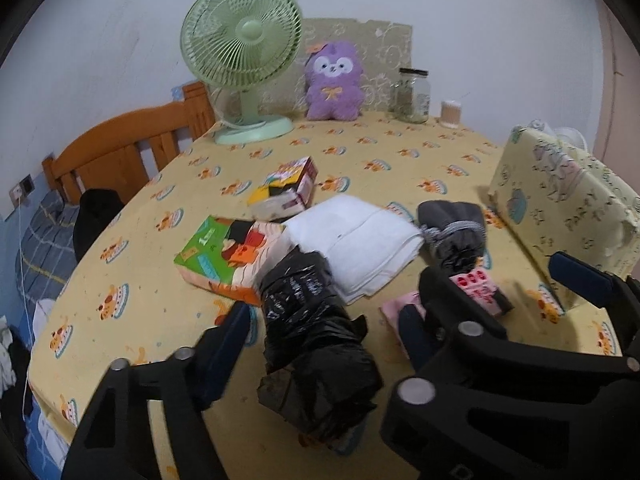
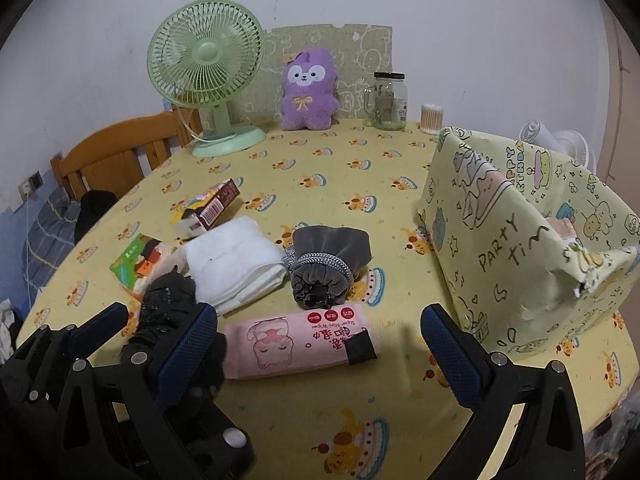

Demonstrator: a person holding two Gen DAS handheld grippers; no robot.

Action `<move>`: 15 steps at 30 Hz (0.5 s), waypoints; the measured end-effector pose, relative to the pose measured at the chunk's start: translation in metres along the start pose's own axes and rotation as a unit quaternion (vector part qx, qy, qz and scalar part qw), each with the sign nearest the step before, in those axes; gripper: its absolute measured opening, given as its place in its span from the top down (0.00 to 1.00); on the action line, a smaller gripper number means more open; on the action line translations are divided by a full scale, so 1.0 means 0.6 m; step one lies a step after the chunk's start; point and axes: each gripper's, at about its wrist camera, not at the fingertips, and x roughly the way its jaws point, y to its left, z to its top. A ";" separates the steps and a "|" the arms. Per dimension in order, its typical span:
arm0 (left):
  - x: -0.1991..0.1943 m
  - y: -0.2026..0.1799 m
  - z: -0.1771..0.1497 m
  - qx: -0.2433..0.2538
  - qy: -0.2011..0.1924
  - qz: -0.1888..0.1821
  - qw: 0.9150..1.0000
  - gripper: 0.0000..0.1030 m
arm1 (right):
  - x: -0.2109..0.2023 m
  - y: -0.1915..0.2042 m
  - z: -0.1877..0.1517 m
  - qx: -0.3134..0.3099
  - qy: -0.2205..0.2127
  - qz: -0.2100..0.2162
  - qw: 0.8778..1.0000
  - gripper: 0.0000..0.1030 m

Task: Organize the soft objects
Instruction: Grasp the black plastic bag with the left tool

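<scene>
A black plastic bag roll [image 1: 316, 340] lies on the yellow tablecloth between the wide-open fingers of my left gripper [image 1: 324, 320]; it also shows in the right wrist view [image 2: 168, 304]. A folded white towel [image 1: 360, 240] [image 2: 236, 264], a grey drawstring pouch [image 1: 454, 232] [image 2: 326, 268] and a pink wipes pack [image 2: 296, 340] [image 1: 480, 288] lie beside it. My right gripper [image 2: 316, 340] is open, its fingers on either side of the wipes pack. A purple plush [image 1: 333, 82] [image 2: 308, 90] sits at the back.
A paper-wrapped open box [image 2: 520, 248] [image 1: 560, 216] stands on the right. A green fan [image 1: 240, 60], a glass jar [image 1: 414, 96], a cotton-swab tub [image 1: 450, 114] and two cardboard cartons [image 1: 228, 256] [image 1: 286, 190] are on the table [image 1: 132, 240]. A wooden headboard [image 1: 120, 152] is at left.
</scene>
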 end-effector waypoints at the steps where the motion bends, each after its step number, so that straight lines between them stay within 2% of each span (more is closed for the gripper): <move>1: 0.006 0.003 -0.001 -0.006 0.007 0.000 1.000 0.37 | 0.003 0.000 -0.001 -0.001 0.002 -0.001 1.000 0.00; 2: 0.010 0.005 -0.002 -0.010 0.013 -0.001 1.000 0.40 | 0.007 0.001 -0.001 -0.002 0.005 -0.001 1.000 0.00; 4: 0.014 0.006 -0.005 -0.014 0.018 -0.001 1.000 0.52 | 0.012 0.001 -0.001 -0.004 0.010 -0.001 1.000 0.00; 15: -0.005 -0.008 0.006 0.002 -0.008 0.006 1.000 0.56 | 0.011 -0.005 0.008 -0.003 0.004 0.010 1.000 0.00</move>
